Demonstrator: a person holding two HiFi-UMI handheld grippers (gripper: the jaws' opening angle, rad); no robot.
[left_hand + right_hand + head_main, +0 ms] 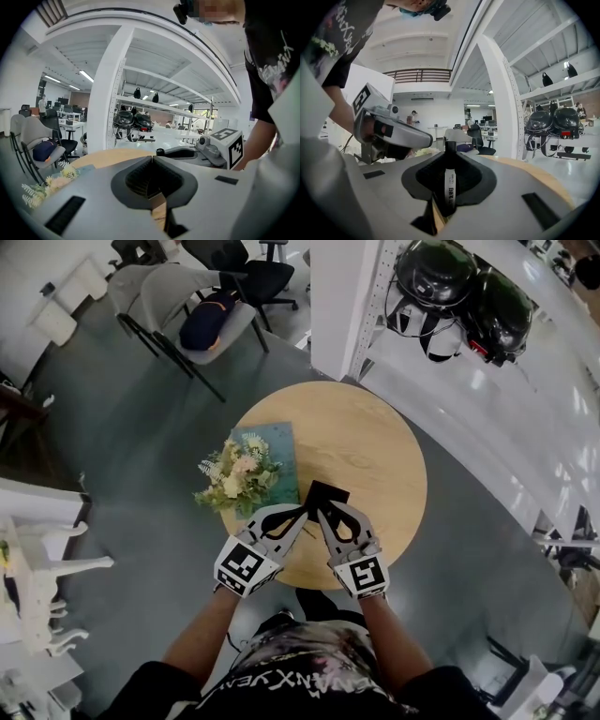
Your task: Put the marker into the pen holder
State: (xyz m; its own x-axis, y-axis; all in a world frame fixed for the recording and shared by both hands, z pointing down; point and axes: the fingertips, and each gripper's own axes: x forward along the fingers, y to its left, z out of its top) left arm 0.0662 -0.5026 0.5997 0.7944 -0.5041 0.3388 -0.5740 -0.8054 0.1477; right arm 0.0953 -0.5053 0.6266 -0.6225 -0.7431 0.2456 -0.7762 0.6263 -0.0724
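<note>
Head view, left to right: flower bunch [236,474] on a teal sheet [278,439] at the left side of the round wooden table [389,460].

Left gripper [300,511] is lower centre. Jaws are shut tip to tip with nothing in them, and the left gripper view confirms that.

A black box just past both sets of tips, centre frame, looks like the pen holder [328,491].

Right gripper [321,513] sits just right of the left one and is clamped on the marker [449,183]. In the right gripper view the marker stands between the pads, dark end poking past the tips, white label facing the camera.

Handling guess:
- The marker is light and stiff, not fragile.
- The smooth plastic barrel could pivot or slide in the pads if it clips the holder rim.
- The grip sits on the barrel, which suits it. Keep the free end leading into the opening.
</note>
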